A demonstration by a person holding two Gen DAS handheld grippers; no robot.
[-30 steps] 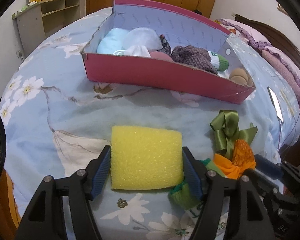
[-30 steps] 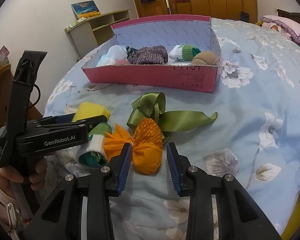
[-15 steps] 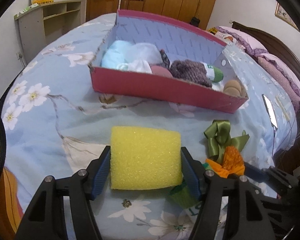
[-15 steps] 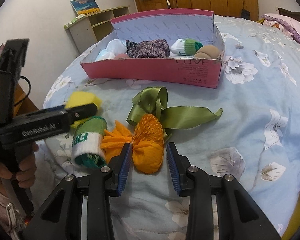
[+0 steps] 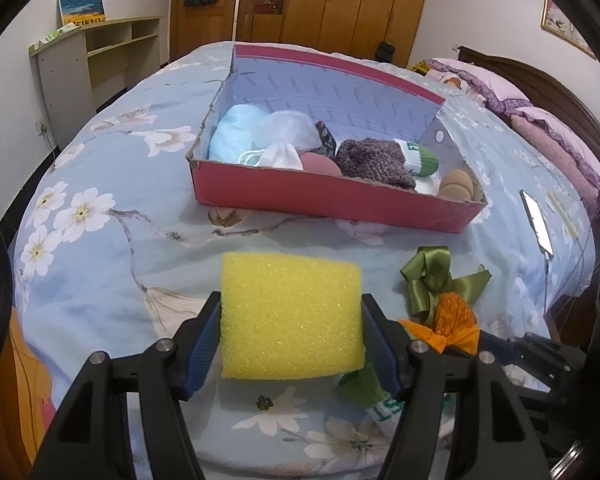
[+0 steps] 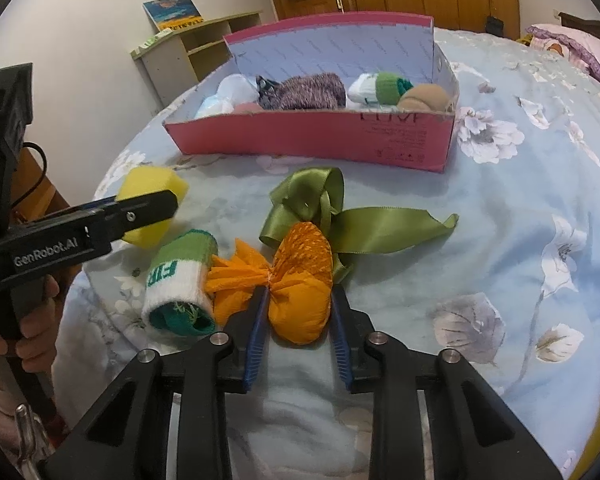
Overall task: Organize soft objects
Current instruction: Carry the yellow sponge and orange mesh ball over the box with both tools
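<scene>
Mid-pickup, both hands. Left gripper [image 5: 292, 336] is clamped on the yellow sponge [image 5: 290, 316], jaws wide because the block is wide; it looks clear of the bedspread [image 5: 100, 264], near the front edge. Right gripper [image 6: 298, 320] is closing around the orange pouch [image 6: 300, 288], pads at its sides, contact not certain yet (pouch rests on the bed near the front edge, touching the green ribbon [image 6: 324, 208]). Pouch long axis runs away from the camera toward the pink box [image 6: 320, 140]; its tied frill points left at the rolled sock [image 6: 178, 284]. Next, I'd judge: finish the squeeze, lift, carry both over the box's near wall.
</scene>
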